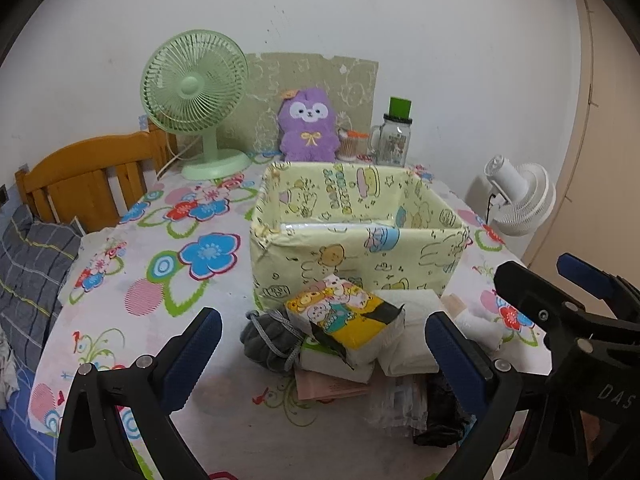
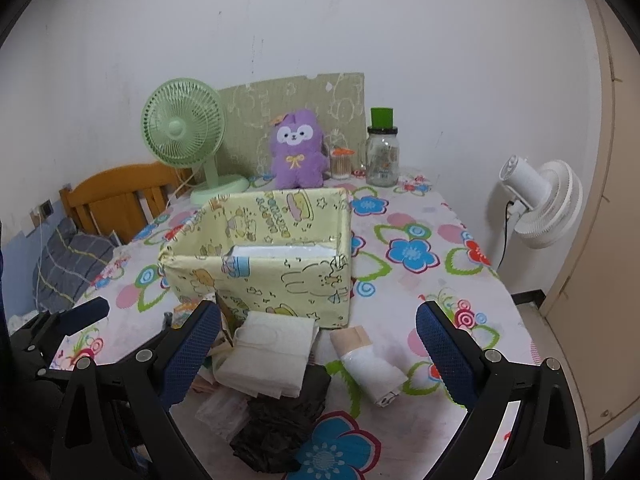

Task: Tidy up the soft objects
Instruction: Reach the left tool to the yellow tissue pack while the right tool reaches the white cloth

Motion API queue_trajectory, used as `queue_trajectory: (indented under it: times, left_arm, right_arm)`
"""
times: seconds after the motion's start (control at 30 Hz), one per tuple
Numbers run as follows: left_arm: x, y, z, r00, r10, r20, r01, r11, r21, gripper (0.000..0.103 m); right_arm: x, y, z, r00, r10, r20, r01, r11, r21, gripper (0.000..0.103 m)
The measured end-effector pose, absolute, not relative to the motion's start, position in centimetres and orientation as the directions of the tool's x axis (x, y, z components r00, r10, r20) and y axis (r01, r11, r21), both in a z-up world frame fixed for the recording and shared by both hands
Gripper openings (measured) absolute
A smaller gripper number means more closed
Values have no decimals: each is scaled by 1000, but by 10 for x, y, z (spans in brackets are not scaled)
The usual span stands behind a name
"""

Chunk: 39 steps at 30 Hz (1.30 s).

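A pale yellow cartoon-print box (image 1: 360, 248) (image 2: 280, 280) stands on the flowered tablecloth, with something white lying inside. In front of it is a heap of soft things: a yellow tissue pack (image 1: 344, 316), a grey drawstring pouch (image 1: 268, 340), folded white tissue (image 2: 272, 352), a black plastic bag (image 2: 280, 428) and a white-and-beige roll (image 2: 372, 368). My left gripper (image 1: 320, 360) is open and empty, just short of the heap. My right gripper (image 2: 320, 356) is open too, nothing between its fingers, hovering over the tissue and the roll. It shows at the right of the left wrist view (image 1: 560, 292).
At the table's back stand a green fan (image 1: 196, 100), a purple plush (image 1: 308, 128), a glass jar with a green lid (image 1: 394, 136) and a cotton-swab pot (image 1: 348, 146). A wooden bed frame (image 1: 88, 180) lies left; a white fan (image 2: 540, 200) stands right, off the table.
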<state>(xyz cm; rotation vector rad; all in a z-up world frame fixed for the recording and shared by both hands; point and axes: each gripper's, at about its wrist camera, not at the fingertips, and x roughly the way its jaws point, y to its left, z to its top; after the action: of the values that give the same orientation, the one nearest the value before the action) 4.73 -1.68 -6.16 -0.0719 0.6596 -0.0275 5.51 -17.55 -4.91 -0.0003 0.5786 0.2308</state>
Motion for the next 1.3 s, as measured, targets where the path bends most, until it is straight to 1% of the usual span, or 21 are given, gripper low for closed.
queue_trajectory:
  times: [0.83,0.97,1.03,1.3]
  left_arm:
    - [93,-26,-95,727,-70,-683,24,997,-77,101]
    - [99,-28,-99,715,-81,-694,34,996,-81,96]
    - [100,-30,-100,712,-89,-696,47,996,-79,91]
    - [96,-31,-99,720,-108,-685,80,994,-73,86]
  right_arm:
    - [100,-168,-85,725,218,-654,-204,974,98,99]
    - [106,-167,-89,712,217,-668,-201,974,101,99]
    - [109,-166,-92,705,216,-676,-200,974,103,99]
    - [115,-162,-95,690,225,-688,-202,973,115,99]
